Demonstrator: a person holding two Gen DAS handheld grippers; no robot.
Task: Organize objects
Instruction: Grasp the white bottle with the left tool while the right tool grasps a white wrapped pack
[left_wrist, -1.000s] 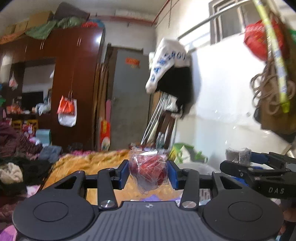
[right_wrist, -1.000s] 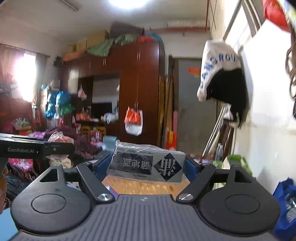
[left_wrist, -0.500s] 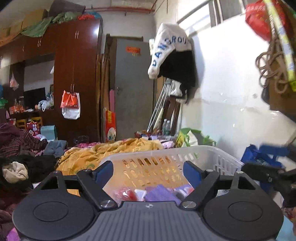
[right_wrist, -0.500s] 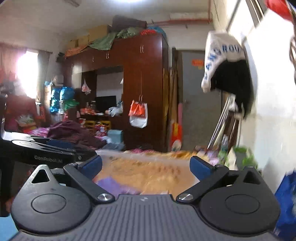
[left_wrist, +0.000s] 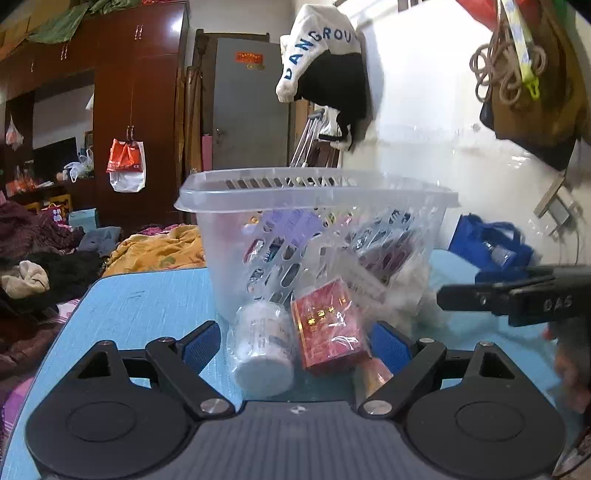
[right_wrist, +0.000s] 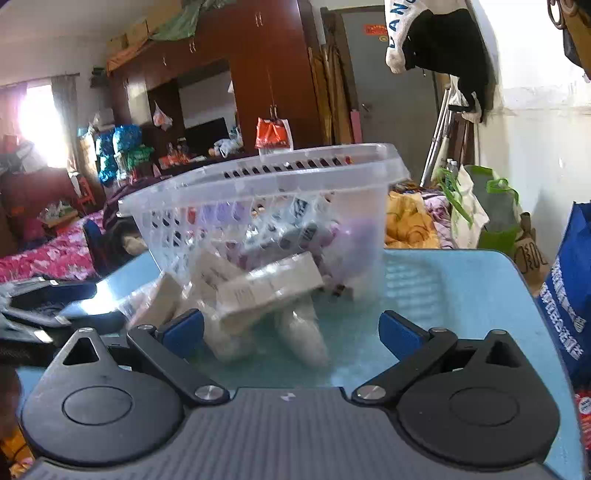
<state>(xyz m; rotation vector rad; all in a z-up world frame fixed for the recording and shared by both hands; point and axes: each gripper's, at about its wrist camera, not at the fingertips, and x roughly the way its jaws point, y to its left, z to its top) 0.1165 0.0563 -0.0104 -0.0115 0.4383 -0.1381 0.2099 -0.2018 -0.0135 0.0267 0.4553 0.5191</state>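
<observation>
1. A clear perforated plastic basket (left_wrist: 317, 206) stands on a light-blue table (left_wrist: 147, 299), part-filled with small wrapped packets, some purple, their labels too blurred to read.
2. In front of the basket lies a loose heap in clear film: a white round-ended bottle (left_wrist: 264, 347) on its side, touching a red box (left_wrist: 328, 328) with gold print that leans tilted beside it.
3. The left gripper (left_wrist: 295, 341) is low over the table with its blue-padded fingers spread wide, the bottle and red box sitting between them (neither pad is seen to touch either one); it holds nothing.
4. From the right wrist view, a pale rectangular carton (right_wrist: 269, 288) in film rests tilted against the basket's slotted wall (right_wrist: 258, 206), with softer white wrapped items beneath it.
5. The right gripper (right_wrist: 291, 328) is likewise wide open and empty-handed, its left pad just beside the film-wrapped heap, its right pad well apart from it.
6. The right tool's black body edges into the left view at right, blurred.
7. Beyond: a dark-red glossy wardrobe (left_wrist: 140, 110), a grey door (left_wrist: 251, 110), a white-and-black garment (left_wrist: 325, 66) hung on the wall and a yellow blanket (left_wrist: 162, 251).
</observation>
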